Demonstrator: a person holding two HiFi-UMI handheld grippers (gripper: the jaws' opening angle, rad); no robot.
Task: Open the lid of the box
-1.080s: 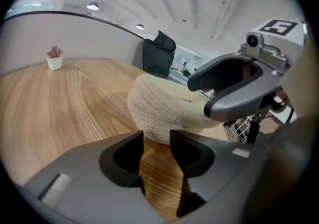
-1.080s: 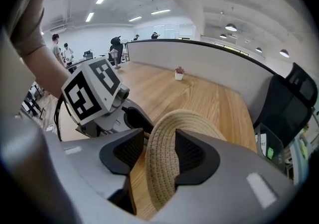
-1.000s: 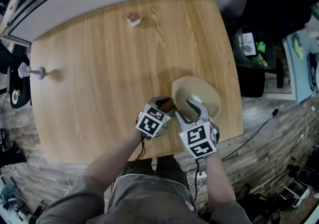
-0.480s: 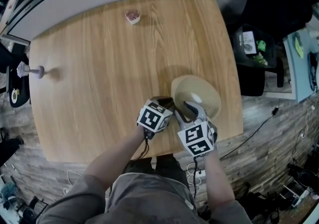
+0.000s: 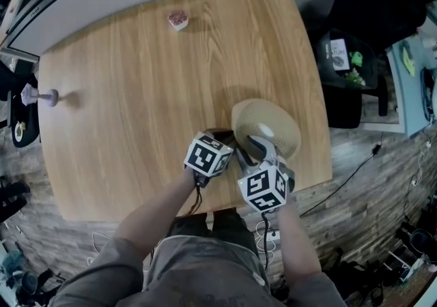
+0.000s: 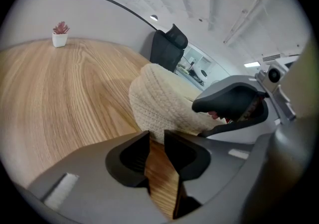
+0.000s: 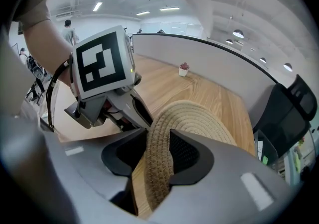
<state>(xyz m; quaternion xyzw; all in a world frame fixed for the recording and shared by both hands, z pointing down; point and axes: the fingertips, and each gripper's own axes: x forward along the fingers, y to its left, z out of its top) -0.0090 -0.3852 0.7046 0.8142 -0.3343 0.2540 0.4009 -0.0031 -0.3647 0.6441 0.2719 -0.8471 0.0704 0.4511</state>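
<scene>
The box is a round woven basket; its tan lid (image 5: 268, 127) lies near the table's front right corner. My right gripper (image 5: 258, 144) reaches it from the near side. In the right gripper view the lid's coiled rim (image 7: 160, 133) stands on edge between the jaws of the right gripper (image 7: 158, 151), which are closing and touch it on both sides. My left gripper (image 5: 227, 140) is just left of the box. In the left gripper view the cream woven wall (image 6: 162, 101) sits right beyond the closing jaws of the left gripper (image 6: 156, 141); only table wood shows in the narrow gap.
A small potted plant (image 5: 177, 20) stands at the far side of the wooden table (image 5: 136, 94). A small purple stand (image 5: 39, 97) sits at the table's left edge. A black chair (image 5: 355, 60) is to the right, past the table edge. The box is close to the front edge.
Both grippers' jaws have narrowed. The right gripper has drawn a little toward me with the lid's rim between its jaws, and the left gripper has stayed beside the box.
</scene>
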